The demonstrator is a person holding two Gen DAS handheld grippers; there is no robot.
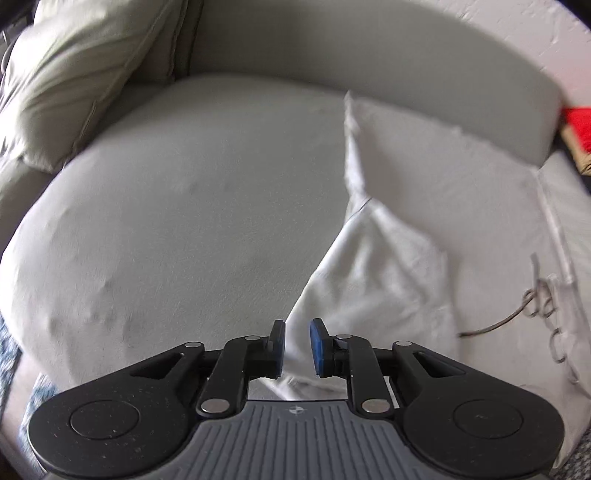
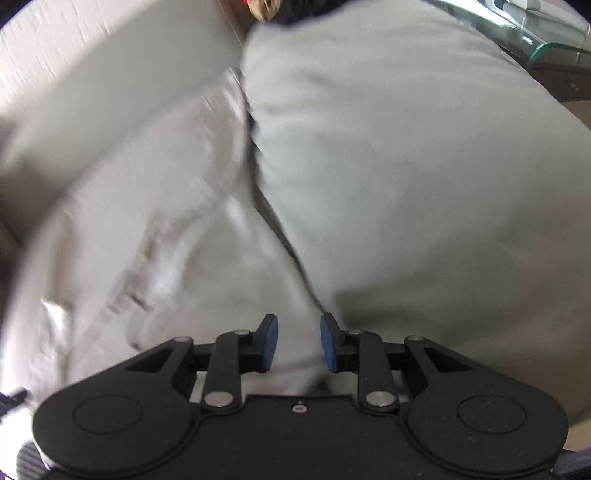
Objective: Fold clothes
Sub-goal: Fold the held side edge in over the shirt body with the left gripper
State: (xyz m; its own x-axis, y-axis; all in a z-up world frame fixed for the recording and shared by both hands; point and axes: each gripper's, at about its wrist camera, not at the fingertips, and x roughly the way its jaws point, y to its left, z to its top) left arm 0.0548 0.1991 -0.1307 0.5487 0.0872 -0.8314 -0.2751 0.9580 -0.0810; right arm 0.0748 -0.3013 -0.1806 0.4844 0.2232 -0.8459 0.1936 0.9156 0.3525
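Note:
A white garment (image 1: 424, 221) lies rumpled on the right side of a grey sofa seat (image 1: 184, 221), with a grey drawstring (image 1: 532, 302) on it at the right. My left gripper (image 1: 297, 347) has a narrow gap between its blue pads, and a fold of the white garment runs up between them. In the blurred right wrist view the same pale garment (image 2: 147, 240) lies at left. My right gripper (image 2: 299, 341) is open just over its right edge, beside a grey sofa cushion (image 2: 406, 166).
A pale green pillow (image 1: 81, 74) leans at the sofa's back left. The sofa backrest (image 1: 369, 66) curves behind the seat. A red object (image 1: 578, 125) sits past the sofa's right end. A glass table edge (image 2: 546, 33) shows at the right wrist view's top right.

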